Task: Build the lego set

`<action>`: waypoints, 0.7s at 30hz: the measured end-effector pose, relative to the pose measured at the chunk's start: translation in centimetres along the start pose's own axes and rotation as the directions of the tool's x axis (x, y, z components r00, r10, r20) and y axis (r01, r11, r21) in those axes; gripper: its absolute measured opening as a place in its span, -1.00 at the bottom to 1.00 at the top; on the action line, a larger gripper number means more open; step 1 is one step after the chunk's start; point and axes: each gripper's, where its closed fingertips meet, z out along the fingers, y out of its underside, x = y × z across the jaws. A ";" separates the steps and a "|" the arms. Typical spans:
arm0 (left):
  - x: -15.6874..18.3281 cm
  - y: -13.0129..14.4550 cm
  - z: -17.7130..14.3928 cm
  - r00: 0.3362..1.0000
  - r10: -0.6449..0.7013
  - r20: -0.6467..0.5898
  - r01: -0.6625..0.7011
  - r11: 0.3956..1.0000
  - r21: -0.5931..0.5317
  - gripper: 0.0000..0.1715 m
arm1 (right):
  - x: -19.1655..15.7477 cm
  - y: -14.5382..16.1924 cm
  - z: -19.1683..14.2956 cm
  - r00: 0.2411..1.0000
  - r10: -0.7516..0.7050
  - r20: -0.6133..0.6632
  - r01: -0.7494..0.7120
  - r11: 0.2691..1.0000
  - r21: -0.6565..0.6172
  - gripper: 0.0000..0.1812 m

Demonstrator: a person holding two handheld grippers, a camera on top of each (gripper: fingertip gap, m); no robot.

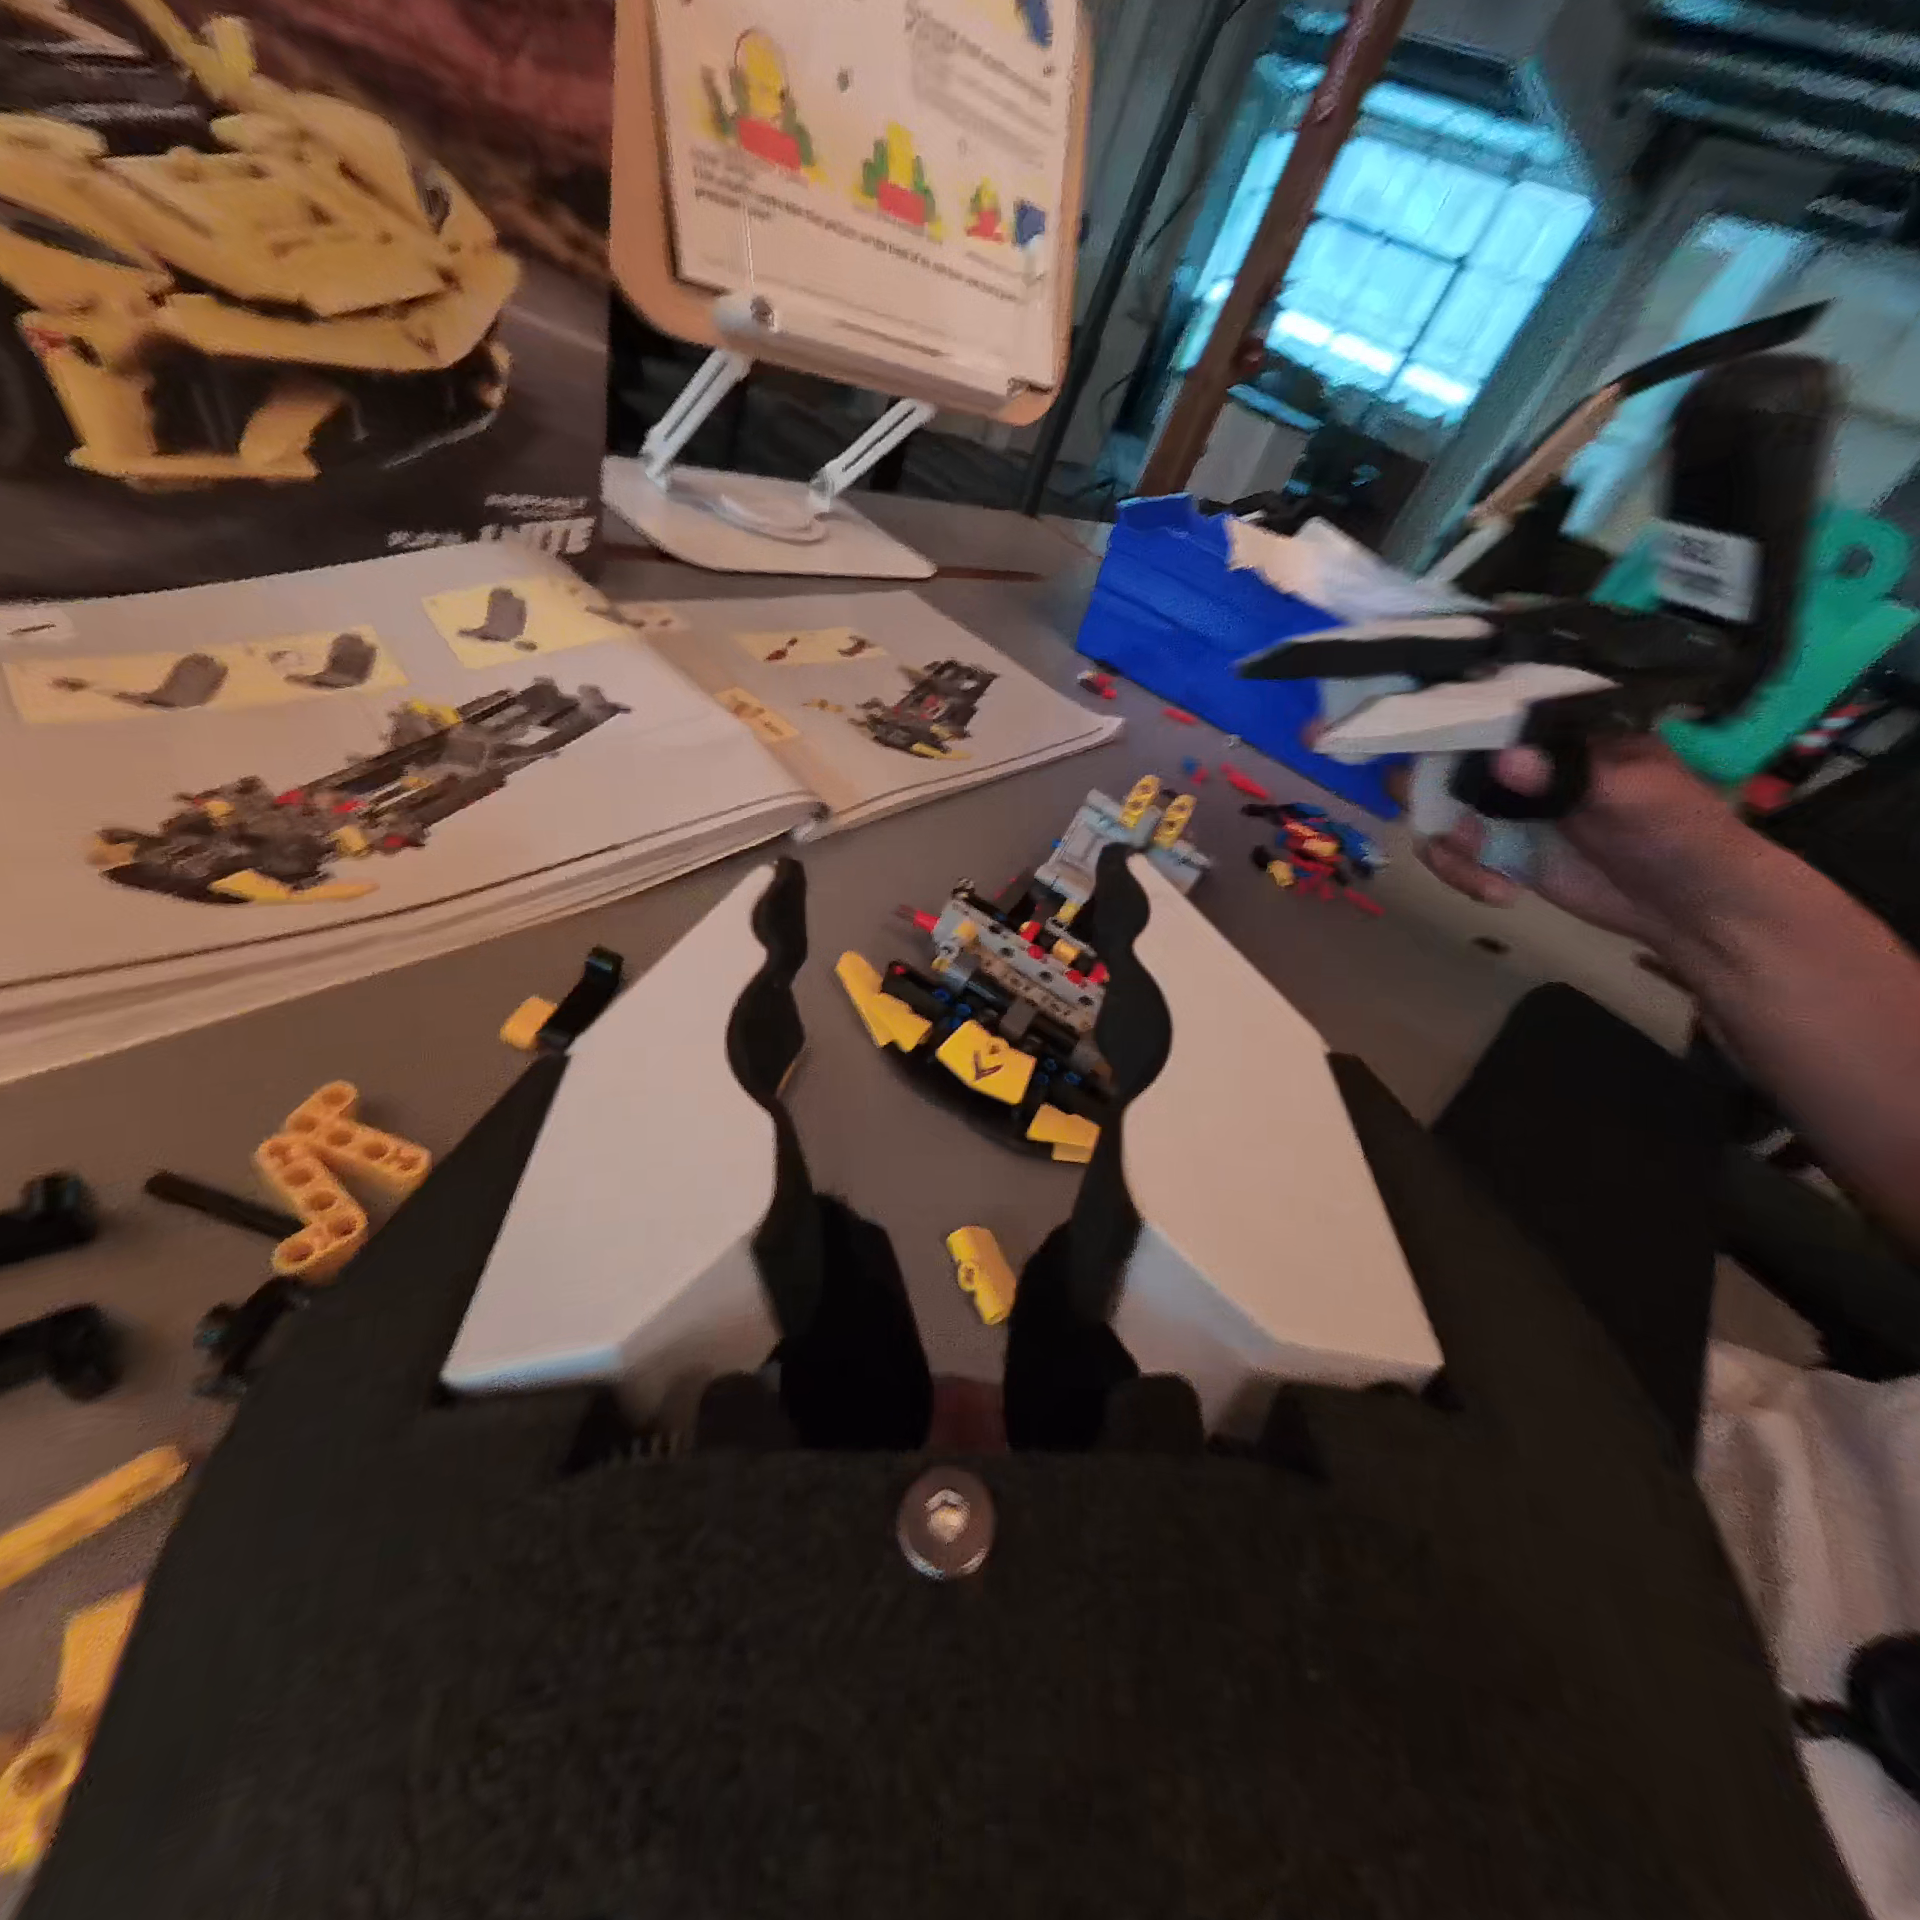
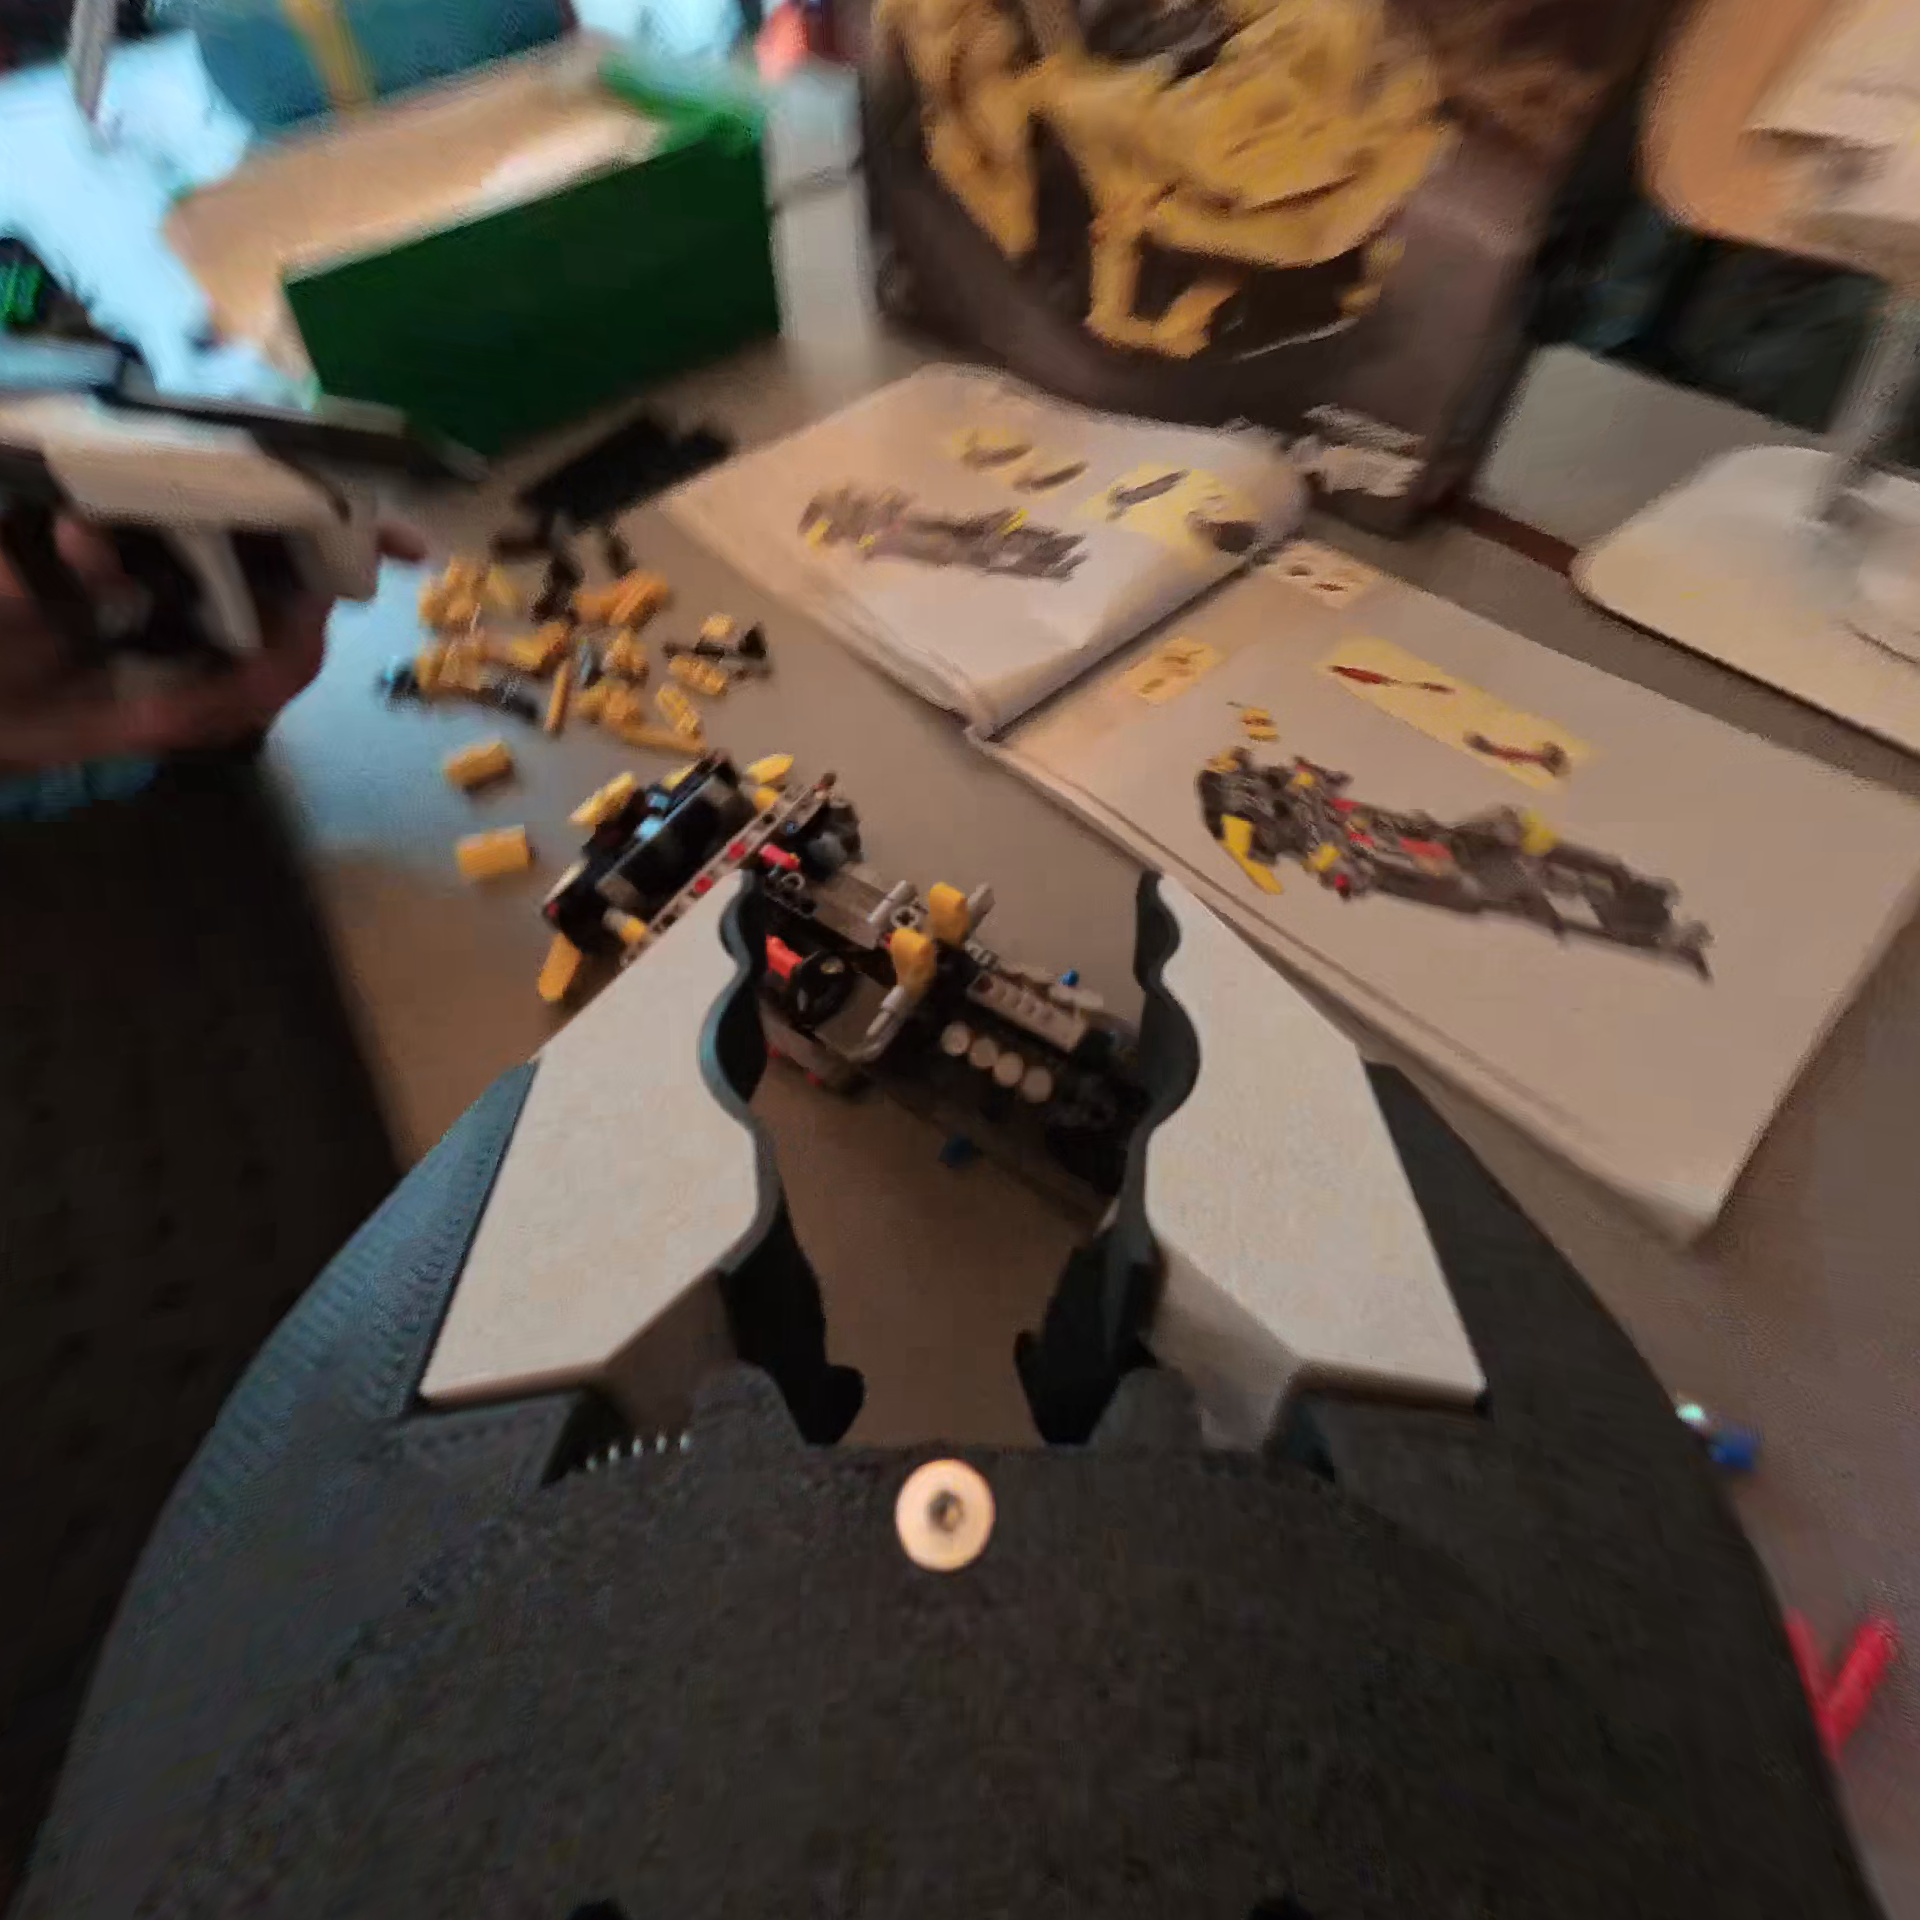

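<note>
Nearest the left wrist camera, the left gripper [image 1: 951, 883] is held above the grey worktop [image 1: 1351, 987] with its jaws spread wide and nothing gripped between them. Between and just beyond its fingers the partly built lego car [image 1: 1003, 1008] is seen lying on the worktop, a loose yellow piece [image 1: 980, 1273] nearer. An open instruction book [image 1: 468, 748] lies far left, a blue bin [image 1: 1195, 623] far right. In the right wrist view the right gripper [image 2: 940, 894] is likewise wide open and empty, raised above the same car [image 2: 831, 935]. Yellow and black loose pieces [image 2: 561, 655] are scattered far left
</note>
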 end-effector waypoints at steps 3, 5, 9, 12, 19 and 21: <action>-0.2 0.1 0.0 0.993 0.075 0.096 -0.076 0.997 0.003 -0.41 | -0.6 1.7 -2.2 0.980 0.162 -0.119 -0.135 0.969 0.207 -0.37; -0.5 0.5 0.2 0.983 0.110 0.148 -0.111 0.994 -0.001 -0.47 | -0.4 3.0 -2.7 0.963 0.205 -0.173 -0.155 0.952 0.263 -0.46; 0.7 1.6 1.0 0.976 0.188 0.105 -0.181 0.981 -0.069 -0.46 | -0.8 2.9 -3.1 0.969 0.193 -0.156 -0.148 0.953 0.264 -0.56; 1.8 2.2 1.3 0.974 0.224 0.035 -0.220 0.971 -0.092 -0.44 | -1.7 3.1 -2.7 0.979 0.192 -0.073 -0.168 0.954 0.248 -0.55; 3.7 4.0 2.4 0.937 0.343 -0.059 -0.348 0.919 -0.185 -0.51 | -2.2 3.2 -2.4 0.980 0.200 -0.014 -0.191 0.953 0.236 -0.58; 4.5 5.6 4.1 0.902 0.412 -0.131 -0.432 0.853 -0.293 -0.39 | -2.2 3.6 -2.0 0.979 0.201 -0.012 -0.194 0.958 0.209 -0.59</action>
